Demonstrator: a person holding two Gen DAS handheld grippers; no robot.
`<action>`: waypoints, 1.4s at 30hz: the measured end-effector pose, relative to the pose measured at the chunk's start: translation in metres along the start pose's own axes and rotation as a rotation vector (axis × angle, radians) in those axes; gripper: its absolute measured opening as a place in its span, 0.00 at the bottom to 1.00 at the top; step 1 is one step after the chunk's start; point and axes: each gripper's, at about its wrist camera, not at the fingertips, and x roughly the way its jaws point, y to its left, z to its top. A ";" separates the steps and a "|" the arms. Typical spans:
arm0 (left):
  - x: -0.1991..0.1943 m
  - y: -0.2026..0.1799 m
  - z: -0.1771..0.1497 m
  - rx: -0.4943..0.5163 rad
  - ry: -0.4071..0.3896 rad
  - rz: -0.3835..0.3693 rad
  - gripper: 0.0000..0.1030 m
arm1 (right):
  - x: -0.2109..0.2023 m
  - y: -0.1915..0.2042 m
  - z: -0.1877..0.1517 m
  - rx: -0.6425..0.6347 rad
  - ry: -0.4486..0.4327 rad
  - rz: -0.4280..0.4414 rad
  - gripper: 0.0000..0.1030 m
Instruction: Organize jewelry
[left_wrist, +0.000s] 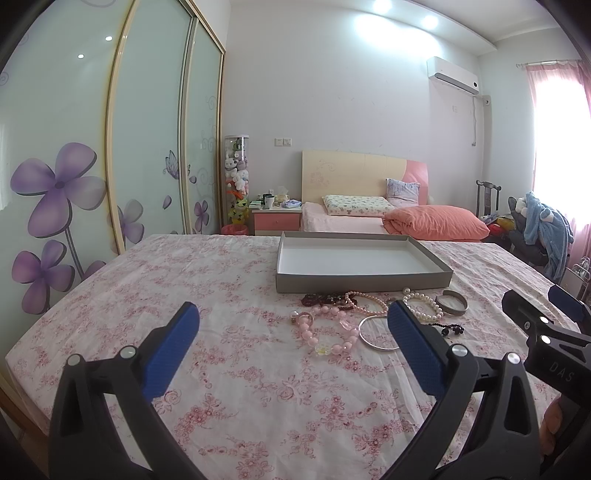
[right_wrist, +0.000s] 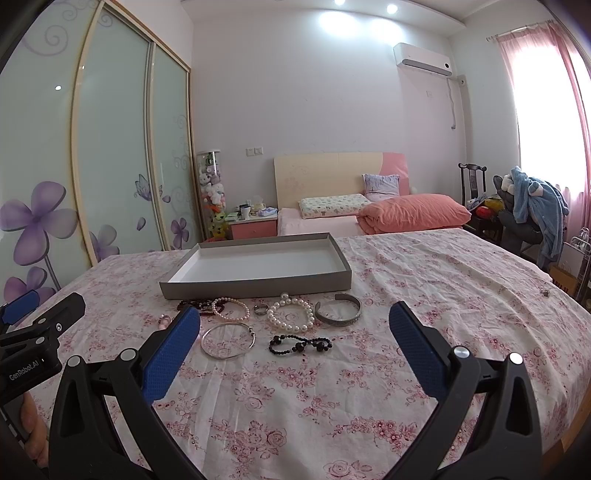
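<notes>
While nothing has yet been lifted, both tools hover low over the flowered cloth (right_wrist: 424, 266) with their blue fingers spread wide and empty: the left gripper (left_wrist: 293, 343) toward the pink pieces, the right gripper (right_wrist: 295, 343) facing the rest. The jewelry lies scattered just in front of the grey tray (right_wrist: 258, 286), which holds nothing so far. The thin silver bangle (right_wrist: 229, 339) and the broad silver cuff (right_wrist: 338, 314) look stiff, light and slick — I would pinch each across its band at one side rather than try to span the hoop. The white pearl bracelet (right_wrist: 290, 314), the pink bead bracelet (left_wrist: 325, 332) and the black bead strand (right_wrist: 299, 344) look limp; taken at one bead they will probably sag and swing, so a firm grip on a larger bead seems wise. The small ring (right_wrist: 260, 309) is likely the hardest, low against the soft cloth. The dark red beads (right_wrist: 195, 306) touch the small pearl bracelet (right_wrist: 231, 310) — they may drag together
</notes>
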 end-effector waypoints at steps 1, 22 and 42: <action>0.000 0.000 0.000 0.000 0.000 0.000 0.96 | 0.000 0.000 0.000 0.000 0.000 0.000 0.98; 0.035 0.001 -0.007 0.027 0.107 0.013 0.96 | 0.045 -0.024 0.002 0.046 0.155 -0.005 0.98; 0.126 0.016 -0.003 -0.014 0.470 -0.099 0.90 | 0.145 -0.025 -0.016 -0.040 0.609 0.093 0.54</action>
